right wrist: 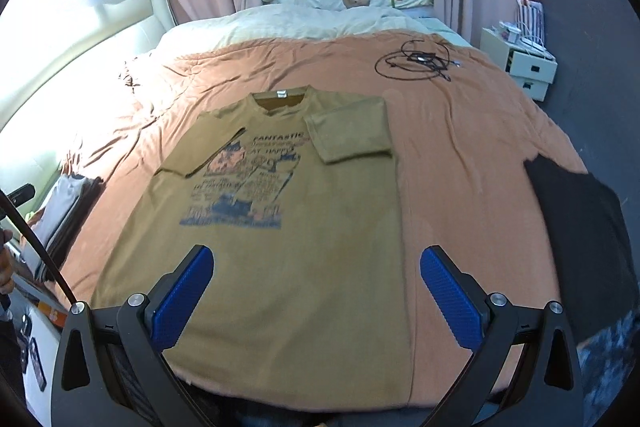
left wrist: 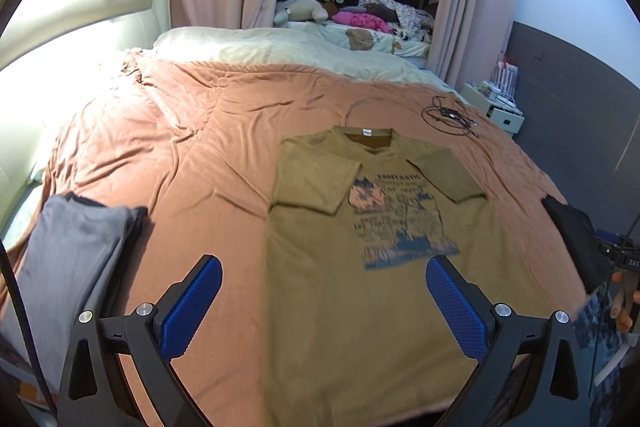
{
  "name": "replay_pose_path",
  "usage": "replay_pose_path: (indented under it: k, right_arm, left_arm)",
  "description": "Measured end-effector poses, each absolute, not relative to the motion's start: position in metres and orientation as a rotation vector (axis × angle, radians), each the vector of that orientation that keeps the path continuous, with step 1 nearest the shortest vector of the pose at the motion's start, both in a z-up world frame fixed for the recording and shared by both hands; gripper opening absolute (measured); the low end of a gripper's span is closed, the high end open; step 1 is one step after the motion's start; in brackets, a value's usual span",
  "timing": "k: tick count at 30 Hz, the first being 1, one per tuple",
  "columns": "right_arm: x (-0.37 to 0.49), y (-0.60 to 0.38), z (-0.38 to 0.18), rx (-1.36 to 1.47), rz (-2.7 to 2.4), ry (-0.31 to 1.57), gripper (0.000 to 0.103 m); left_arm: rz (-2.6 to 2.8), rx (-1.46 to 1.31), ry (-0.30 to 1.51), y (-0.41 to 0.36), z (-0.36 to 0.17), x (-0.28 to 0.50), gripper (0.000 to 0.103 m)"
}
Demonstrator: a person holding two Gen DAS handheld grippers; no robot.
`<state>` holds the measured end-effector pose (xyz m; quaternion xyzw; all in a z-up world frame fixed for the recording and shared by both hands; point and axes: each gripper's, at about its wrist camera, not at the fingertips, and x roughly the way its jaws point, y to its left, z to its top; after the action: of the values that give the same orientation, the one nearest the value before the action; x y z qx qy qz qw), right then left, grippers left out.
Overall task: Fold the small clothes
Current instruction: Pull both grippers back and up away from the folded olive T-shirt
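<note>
A tan T-shirt (left wrist: pixel 360 291) with a blue and pink print lies flat, face up, on the orange bedspread (left wrist: pixel 180 155), collar away from me. Both short sleeves are folded inward over the chest. My left gripper (left wrist: pixel 322 273) hovers open above the shirt's lower left part, with nothing between its blue pads. In the right wrist view the same T-shirt (right wrist: pixel 280 267) spreads below my right gripper (right wrist: pixel 316 261), which is open and empty over the shirt's lower hem area. Neither gripper touches the cloth.
A folded grey garment (left wrist: pixel 68 251) lies at the bed's left edge. A dark garment (right wrist: pixel 580 235) lies at the right edge. A coiled black cable (right wrist: pixel 416 63) rests at the far right of the bedspread (right wrist: pixel 460 147). A white nightstand (right wrist: pixel 524 67) stands beyond.
</note>
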<state>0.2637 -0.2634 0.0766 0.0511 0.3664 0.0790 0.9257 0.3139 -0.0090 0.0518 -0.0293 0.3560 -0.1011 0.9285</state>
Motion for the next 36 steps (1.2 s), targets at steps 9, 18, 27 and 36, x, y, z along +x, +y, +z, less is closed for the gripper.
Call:
replay_pose_path:
  k: [9,18,27,36]
  right_arm:
    - [0.167,-0.274,0.077,0.140,0.158,0.700,0.103]
    - [0.095,-0.283,0.058,0.199,0.176,0.656,0.103]
    - [0.054,-0.298,0.033,0.262,0.183,0.645,0.103]
    - [0.049,-0.319,-0.004,0.358,0.169,0.651,0.103]
  left_arm:
    - [-0.215,-0.087,0.690,0.012,0.054,0.225,0.102]
    - [-0.205,-0.133,0.670,0.032,0.036,0.152,0.102]
    - [-0.224,-0.160,0.672,0.047,0.006,0.109,0.102]
    - [-0.235,-0.219,0.715,0.062,-0.032,0.108,0.102]
